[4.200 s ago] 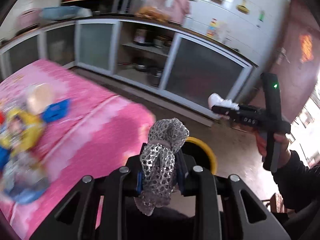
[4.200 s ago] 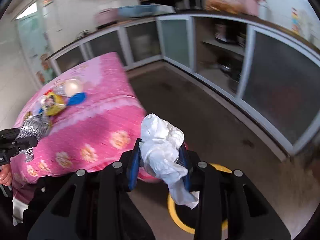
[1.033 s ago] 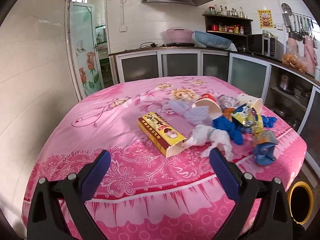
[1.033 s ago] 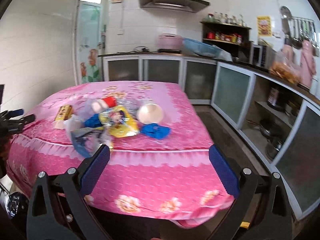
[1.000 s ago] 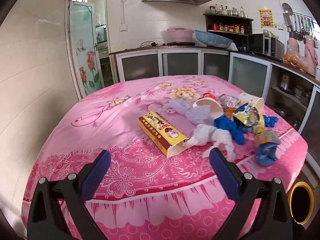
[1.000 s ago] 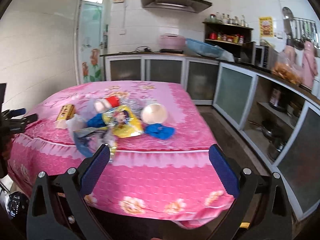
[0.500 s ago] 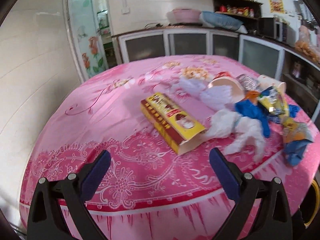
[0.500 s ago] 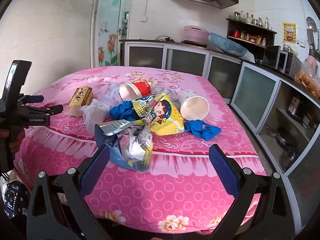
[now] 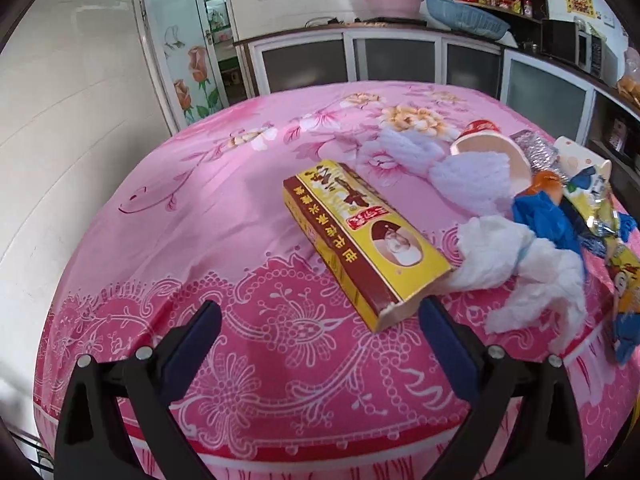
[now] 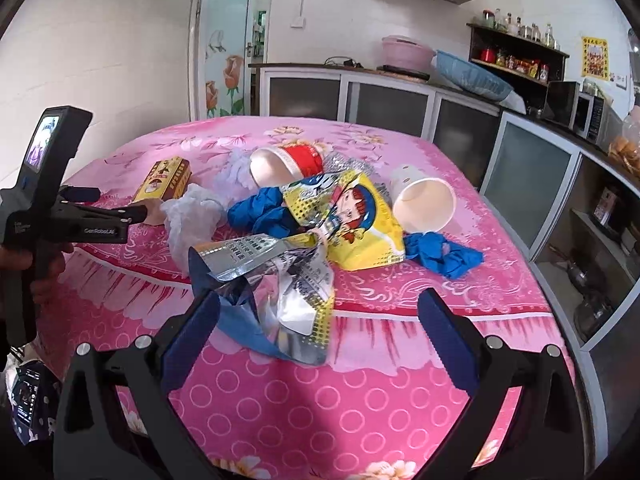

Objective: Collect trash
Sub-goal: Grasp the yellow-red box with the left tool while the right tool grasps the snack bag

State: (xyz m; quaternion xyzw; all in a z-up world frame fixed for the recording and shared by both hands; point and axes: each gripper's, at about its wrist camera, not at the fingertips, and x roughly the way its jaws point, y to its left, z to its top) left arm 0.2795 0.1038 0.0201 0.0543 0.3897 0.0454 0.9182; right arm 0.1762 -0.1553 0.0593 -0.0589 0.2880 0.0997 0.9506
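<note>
A: Left wrist view first. What is the left gripper (image 9: 318, 320) doing?

B: Its jaws are spread wide and hold nothing. A few seconds ago they pinched a silvery mesh wad over a yellow-rimmed bin on the floor; that wad is gone from them, so I judge it was dropped off. Now the gripper has closed in on the yellow carton (image 9: 362, 236), whose near open end sits just between the pad tips.

A: And beyond the carton?

B: The pink-clothed bench (image 9: 168, 240) carries the rest of the trash past the carton's far side: a white crumpled tissue (image 9: 520, 264) touching its open end, a blue glove (image 9: 540, 216) beyond that, and a red paper cup (image 9: 486, 144) further off.

A: Right wrist view?

B: The right gripper (image 10: 318, 316) is likewise spread and empty; the white tissue it carried earlier is gone. It has moved up to the bench edge, and a silver foil wrapper (image 10: 276, 276) lies between its pads. Behind the wrapper are a yellow snack bag (image 10: 348, 220), a white paper cup (image 10: 424, 202) and another blue glove (image 10: 444, 254). The carton is far off to the wrapper's left, with the left gripper (image 10: 140, 212) at its end.

A: Meaning?

B: One round looks finished; each hand seems lined up for its next piece, carton and wrapper.
</note>
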